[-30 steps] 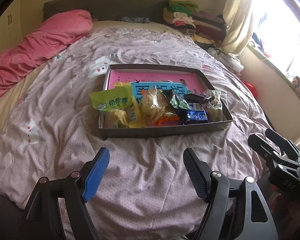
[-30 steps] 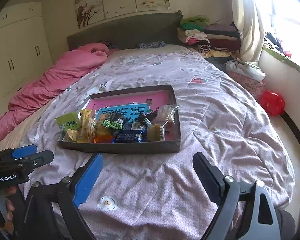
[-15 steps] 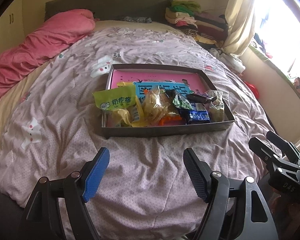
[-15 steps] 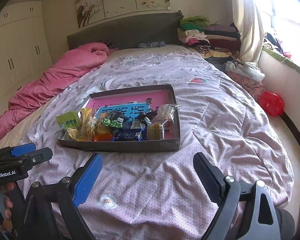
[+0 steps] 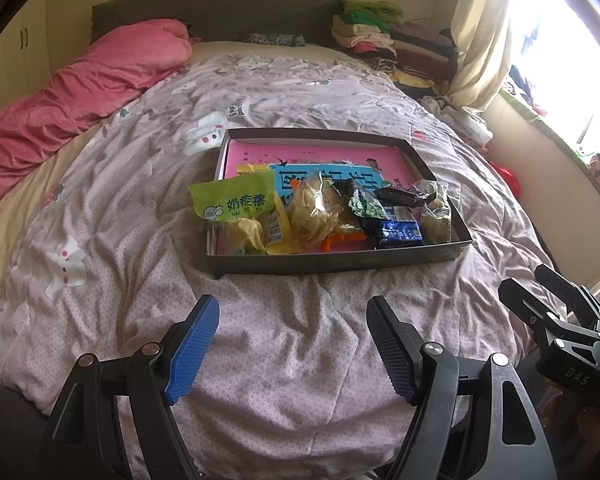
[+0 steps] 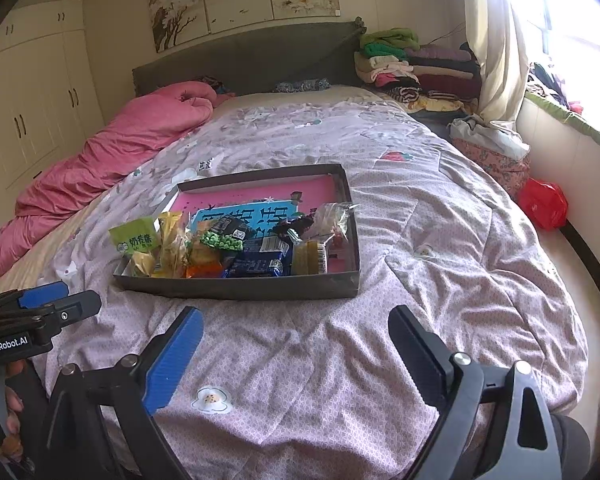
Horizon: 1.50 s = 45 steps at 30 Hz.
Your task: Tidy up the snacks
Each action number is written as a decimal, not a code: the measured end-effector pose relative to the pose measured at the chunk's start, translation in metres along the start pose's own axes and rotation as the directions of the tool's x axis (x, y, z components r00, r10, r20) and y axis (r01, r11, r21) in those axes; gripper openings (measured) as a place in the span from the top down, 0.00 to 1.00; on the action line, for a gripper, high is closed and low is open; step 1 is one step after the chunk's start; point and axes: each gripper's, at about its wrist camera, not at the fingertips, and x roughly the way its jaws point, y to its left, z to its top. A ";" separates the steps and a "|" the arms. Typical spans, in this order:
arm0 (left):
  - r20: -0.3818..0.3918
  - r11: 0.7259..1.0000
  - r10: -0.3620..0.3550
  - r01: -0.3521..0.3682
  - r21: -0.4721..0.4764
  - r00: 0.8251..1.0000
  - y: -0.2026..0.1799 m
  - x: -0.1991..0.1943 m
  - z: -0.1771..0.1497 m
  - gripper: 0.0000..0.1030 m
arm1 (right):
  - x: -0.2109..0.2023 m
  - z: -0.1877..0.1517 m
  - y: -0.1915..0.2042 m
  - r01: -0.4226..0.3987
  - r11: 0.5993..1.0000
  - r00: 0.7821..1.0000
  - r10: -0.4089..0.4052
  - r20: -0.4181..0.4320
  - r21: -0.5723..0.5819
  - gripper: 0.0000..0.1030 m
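A shallow dark box with a pink and blue lining sits on the bed; it also shows in the right wrist view. Several snack packets lie along its near side: a green bag at the left, yellow-clear packets, a blue packet, a dark bar. My left gripper is open and empty above the bedspread, in front of the box. My right gripper is open and empty, also short of the box.
The bed has a lilac patterned bedspread. A pink duvet lies along the left. Folded clothes are stacked at the back right. A red bag sits on the floor at the right, by the window wall.
Both grippers have drifted slightly, so the box sits a little lower and closer in both views. The jaws stay open.
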 end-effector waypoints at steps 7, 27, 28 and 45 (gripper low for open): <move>-0.002 1.000 0.004 -0.004 0.003 1.000 0.000 0.000 0.000 0.25 | 0.001 -0.001 0.000 -0.002 1.000 1.000 0.002 -0.002 0.001 0.08; -0.005 1.000 0.023 -0.023 0.018 1.000 0.003 0.002 -0.001 0.25 | 0.001 -0.001 0.000 0.000 1.000 1.000 0.000 -0.003 0.000 0.08; -0.004 1.000 0.024 -0.024 0.021 1.000 0.002 0.002 -0.001 0.25 | 0.001 -0.001 0.000 0.001 1.000 1.000 -0.001 -0.004 0.000 0.08; 0.000 0.998 0.042 -0.042 0.040 0.999 -0.003 0.000 -0.002 0.25 | 0.003 -0.002 -0.001 -0.001 1.000 1.000 0.001 -0.002 0.001 0.08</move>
